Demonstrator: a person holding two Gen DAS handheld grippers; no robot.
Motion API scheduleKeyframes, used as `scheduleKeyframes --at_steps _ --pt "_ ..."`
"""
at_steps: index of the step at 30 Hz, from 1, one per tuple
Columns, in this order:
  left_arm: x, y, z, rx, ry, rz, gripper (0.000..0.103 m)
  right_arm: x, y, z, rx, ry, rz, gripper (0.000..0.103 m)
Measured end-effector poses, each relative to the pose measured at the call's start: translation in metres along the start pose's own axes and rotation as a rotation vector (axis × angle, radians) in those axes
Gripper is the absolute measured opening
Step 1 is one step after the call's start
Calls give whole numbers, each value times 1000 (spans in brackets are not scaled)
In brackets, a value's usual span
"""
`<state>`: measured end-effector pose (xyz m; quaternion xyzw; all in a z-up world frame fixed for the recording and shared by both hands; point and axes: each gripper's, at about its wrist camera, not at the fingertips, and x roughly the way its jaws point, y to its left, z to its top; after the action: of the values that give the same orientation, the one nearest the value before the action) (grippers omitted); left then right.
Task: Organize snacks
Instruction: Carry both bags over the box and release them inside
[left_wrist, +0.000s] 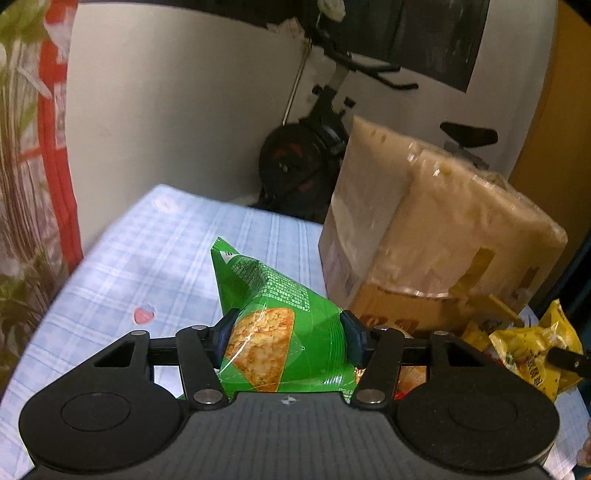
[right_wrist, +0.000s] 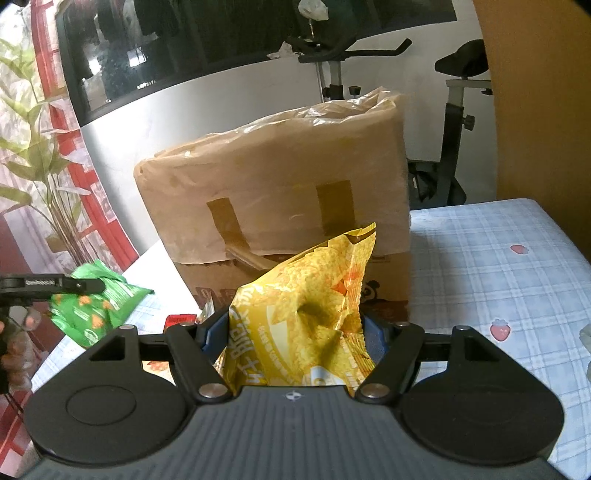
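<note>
My left gripper (left_wrist: 286, 334) is shut on a green snack bag (left_wrist: 273, 317), which hangs lifted above the blue checked tablecloth (left_wrist: 147, 258). The same green snack bag (right_wrist: 98, 306) and the left gripper's arm show at the left of the right wrist view. My right gripper (right_wrist: 291, 334) is shut on a yellow snack bag (right_wrist: 306, 314), held up in front of a cardboard box (right_wrist: 280, 192) lined with a plastic bag. The yellow snack bag (left_wrist: 535, 350) also appears at the right edge of the left wrist view, beside the cardboard box (left_wrist: 424, 229).
More snack packets (right_wrist: 181, 321) lie at the foot of the box. An exercise bike (left_wrist: 317, 147) stands behind the table by the white wall. A plant (right_wrist: 33, 155) and red-framed panel are at the left. A hand (right_wrist: 14, 343) holds the left gripper.
</note>
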<state>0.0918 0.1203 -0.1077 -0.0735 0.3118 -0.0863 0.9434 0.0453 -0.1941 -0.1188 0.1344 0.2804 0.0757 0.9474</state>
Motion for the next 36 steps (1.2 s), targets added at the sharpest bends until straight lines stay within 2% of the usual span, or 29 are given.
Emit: scheduleKeyframes --at_steps 9,16,20,28,31,36 --pt "-43 -30 36 28 -134 -7 60 -25 5 16 -12 -96 26 73" --pt "-70 -60 74 48 -263 -35 60 -47 8 51 -33 -202 36 73" --pt "-75 -78 94 64 -299 -64 60 -57 11 75 -56 -265 48 73" --pt "-47 -124 133 151 -332 -106 60 -51 11 131 -121 -341 53 73" --pt "-23 -142 149 189 -311 -110 60 -36 11 156 -218 -352 11 73" --pt "21 -162 164 259 -259 -79 60 8 12 190 -418 -291 -68 73"
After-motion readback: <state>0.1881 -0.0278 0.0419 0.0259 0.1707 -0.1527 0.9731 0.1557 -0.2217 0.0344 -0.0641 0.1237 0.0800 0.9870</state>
